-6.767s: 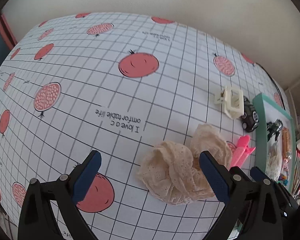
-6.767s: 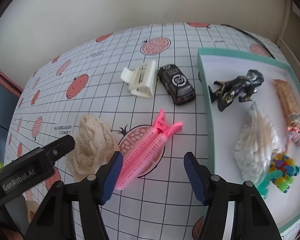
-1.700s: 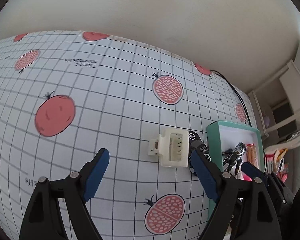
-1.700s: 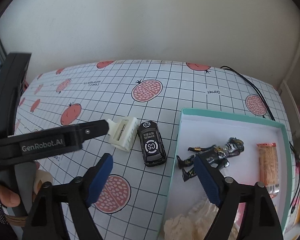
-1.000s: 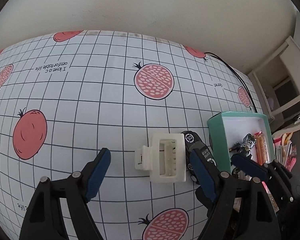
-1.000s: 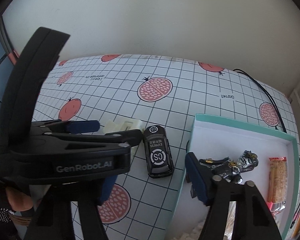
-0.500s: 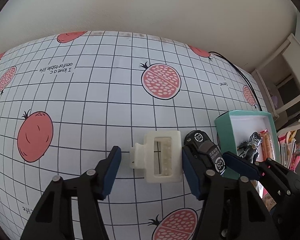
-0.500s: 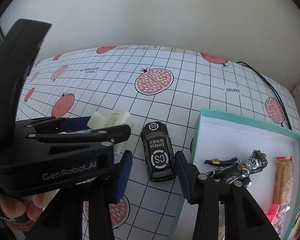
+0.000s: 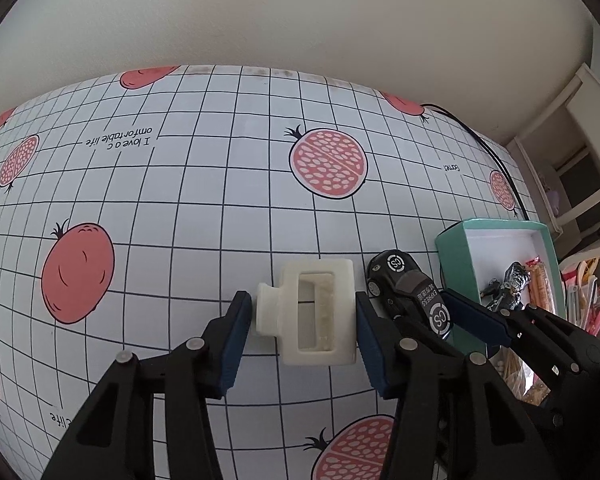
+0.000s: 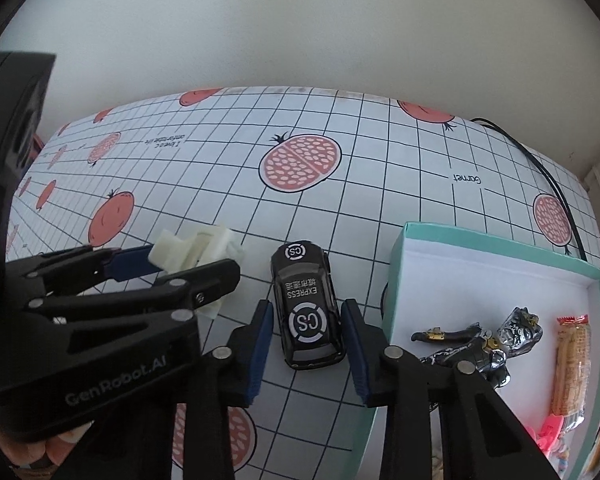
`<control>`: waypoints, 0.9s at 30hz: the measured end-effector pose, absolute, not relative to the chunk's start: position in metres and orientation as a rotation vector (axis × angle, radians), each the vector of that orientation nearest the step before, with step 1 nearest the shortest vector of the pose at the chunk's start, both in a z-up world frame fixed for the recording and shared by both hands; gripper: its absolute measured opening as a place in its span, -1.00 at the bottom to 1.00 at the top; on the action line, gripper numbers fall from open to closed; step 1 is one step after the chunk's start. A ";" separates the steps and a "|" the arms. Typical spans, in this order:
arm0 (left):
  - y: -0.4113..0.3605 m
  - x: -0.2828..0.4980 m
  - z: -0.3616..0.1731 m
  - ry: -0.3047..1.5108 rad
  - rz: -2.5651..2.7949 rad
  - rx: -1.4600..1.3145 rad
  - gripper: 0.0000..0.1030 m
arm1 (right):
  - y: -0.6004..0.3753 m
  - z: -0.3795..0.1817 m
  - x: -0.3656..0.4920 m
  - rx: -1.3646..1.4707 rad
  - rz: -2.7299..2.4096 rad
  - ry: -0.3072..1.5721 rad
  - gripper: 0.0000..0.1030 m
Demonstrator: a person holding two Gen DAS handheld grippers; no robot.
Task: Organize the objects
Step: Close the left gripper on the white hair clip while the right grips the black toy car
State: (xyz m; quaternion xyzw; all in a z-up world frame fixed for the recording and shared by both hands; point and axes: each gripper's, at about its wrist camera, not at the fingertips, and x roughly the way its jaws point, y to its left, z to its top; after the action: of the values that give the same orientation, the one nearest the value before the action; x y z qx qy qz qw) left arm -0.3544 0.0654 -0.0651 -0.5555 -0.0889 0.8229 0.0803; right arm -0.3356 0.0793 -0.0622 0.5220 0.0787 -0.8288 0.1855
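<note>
cream hair claw clip (image 9: pixel 315 317) lies flat on the tablecloth (image 9: pixel 204 208), sitting right between the blue pads of the left gripper (image 9: pixel 300 334); jaws closed in to the clip's width, both pads look to be against its sides or a hair off, can't tell if it's truly squeezed, clip not lifted. just to the clip's right, black toy car (image 10: pixel 307 309) with "cs express" print on the roof, also flat on the cloth, nose pointing away toward the wall. right gripper (image 10: pixel 308 354) straddles the rear half of the car, jaws narrowed around it with thin slivers of cloth showing on each side, so near but contact not confirmed. the two grippers are side by side, left one's inner finger overlapping the car in the left wrist view. right of the car, just beside it, teal box (image 10: pixel 500 242) with white inside, holding a black and gold action figure (image 10: pixel 484 340), a wrapped snack stick (image 10: pixel 572 368) by the right wall, a bit of pink plastic (image 10: pixel 552 432) near the bottom corner. cloth is white grid with pomegranate prints and small text. black cable (image 10: pixel 548 176) runs along the far right of the table past the box. fingers of a hand (image 10: pixel 40 450) show at the lower left under the left gripper body. plain wall (image 10: pixel 300 28) behind, shelving (image 9: pixel 580 152) at far right in the left view.
</note>
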 end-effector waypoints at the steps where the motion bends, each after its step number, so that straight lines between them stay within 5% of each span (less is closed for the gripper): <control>1: 0.065 -0.353 -0.065 -0.272 2.463 -1.662 0.02 | 0.080 -0.063 -0.337 1.476 -2.333 0.215 -0.33; 27: 0.049 -0.314 -0.025 -0.427 2.507 -1.699 -0.09 | 0.109 -0.016 -0.307 1.465 -2.349 0.046 -0.36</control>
State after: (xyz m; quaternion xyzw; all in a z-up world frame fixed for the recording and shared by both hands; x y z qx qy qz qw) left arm -0.3141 0.0492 -0.0246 -0.5551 -0.1396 0.8189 0.0416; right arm -0.3065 0.1093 -0.0156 0.5199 0.0162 -0.8337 0.1853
